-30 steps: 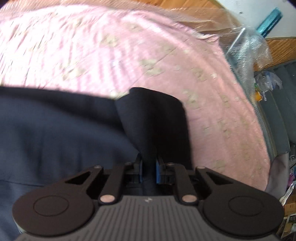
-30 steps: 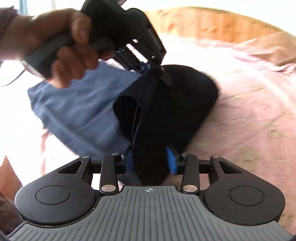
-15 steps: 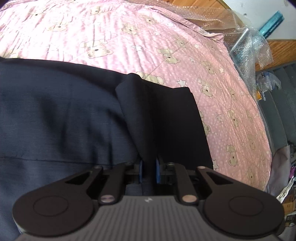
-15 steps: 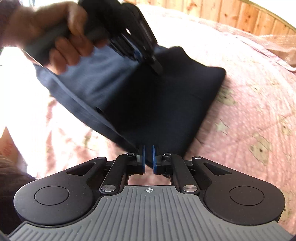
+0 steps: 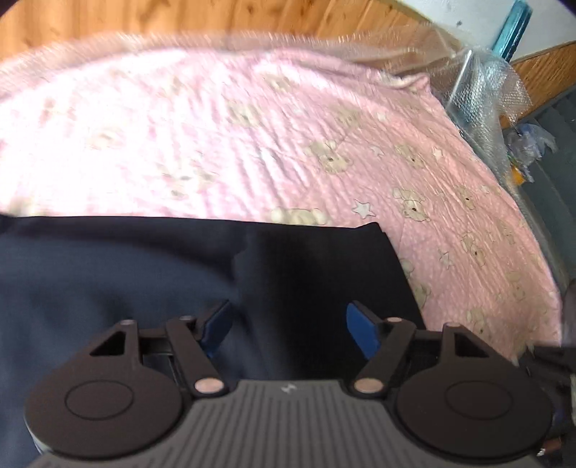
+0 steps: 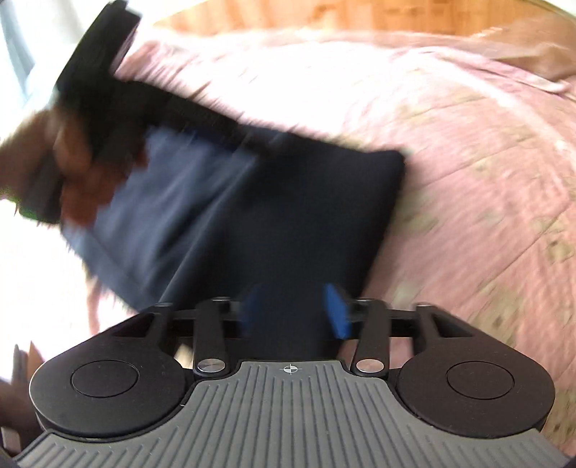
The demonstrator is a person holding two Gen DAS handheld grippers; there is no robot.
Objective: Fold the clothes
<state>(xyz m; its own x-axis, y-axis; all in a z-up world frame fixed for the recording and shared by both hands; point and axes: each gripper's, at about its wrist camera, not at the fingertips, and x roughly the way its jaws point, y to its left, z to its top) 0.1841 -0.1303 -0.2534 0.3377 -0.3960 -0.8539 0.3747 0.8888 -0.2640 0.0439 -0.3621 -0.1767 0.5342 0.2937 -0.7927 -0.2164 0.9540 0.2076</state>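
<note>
The left gripper has just been opening: its two blue pads stand well apart, released, with the navy garment lying flat under the gap and neither pad pressing it. The right gripper has likewise just been opening; its two blue pads are spread, dark cloth shows between them, and no pinch is visible, though the picture is blurred. One garment is in view, folded into a rough rectangle on the pink bedspread, which is printed with bears and stars. In the right wrist view one hand grips the other tool's handle above the garment's far edge. Wooden panelling runs behind the bed, and crumpled clear plastic sits at its right corner.
</note>
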